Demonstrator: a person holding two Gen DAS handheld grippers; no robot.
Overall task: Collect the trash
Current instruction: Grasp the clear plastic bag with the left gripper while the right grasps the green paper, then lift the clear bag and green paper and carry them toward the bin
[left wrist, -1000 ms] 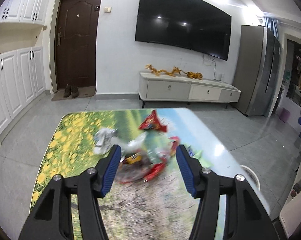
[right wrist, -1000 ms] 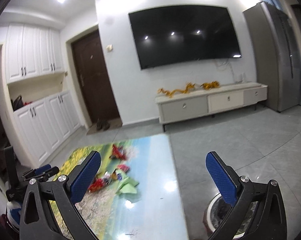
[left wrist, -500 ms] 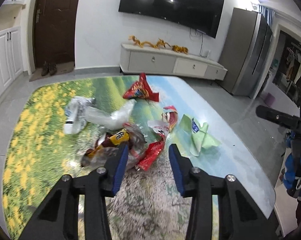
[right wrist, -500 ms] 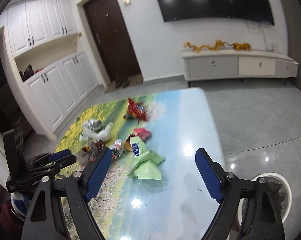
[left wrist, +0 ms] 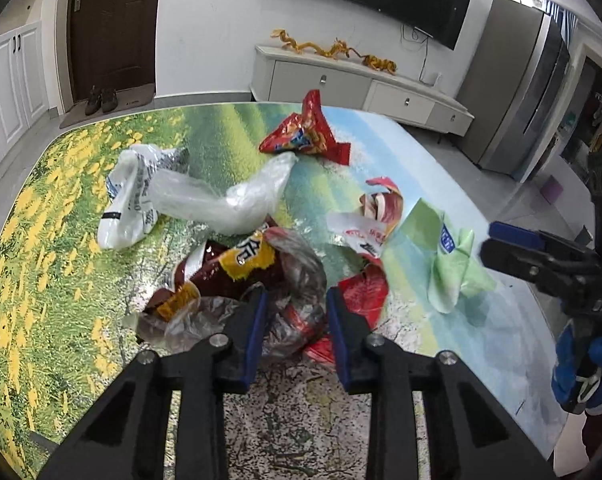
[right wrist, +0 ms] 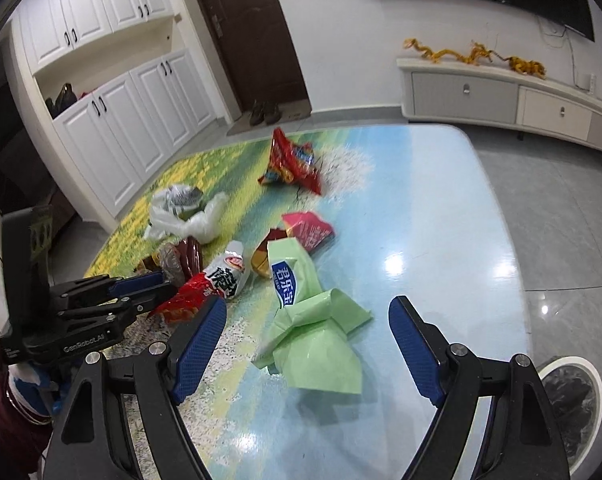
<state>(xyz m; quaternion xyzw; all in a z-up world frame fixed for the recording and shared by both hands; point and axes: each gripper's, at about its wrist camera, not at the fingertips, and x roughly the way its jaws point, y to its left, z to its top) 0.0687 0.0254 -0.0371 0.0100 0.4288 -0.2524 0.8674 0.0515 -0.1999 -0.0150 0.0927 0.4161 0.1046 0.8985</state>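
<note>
The surface (left wrist: 73, 216) has a picture on it: yellow flowers in green grass at the left, pale blue at the right. A red snack bag (left wrist: 305, 134) with yellow and blue print sits near the top middle. A light green wrapper (right wrist: 317, 328) has a blue label with white letters. A white plastic bag (left wrist: 127, 204) has dark print. The left hand-held gripper (left wrist: 295, 320) is black with blue pads. The door (left wrist: 113, 20) at upper left is dark brown.

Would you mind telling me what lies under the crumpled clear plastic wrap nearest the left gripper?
Under the crumpled clear plastic wrap, a dark red snack bag with a yellow label shows through; its lower part is covered, and the left gripper hides what lies nearer.
</note>
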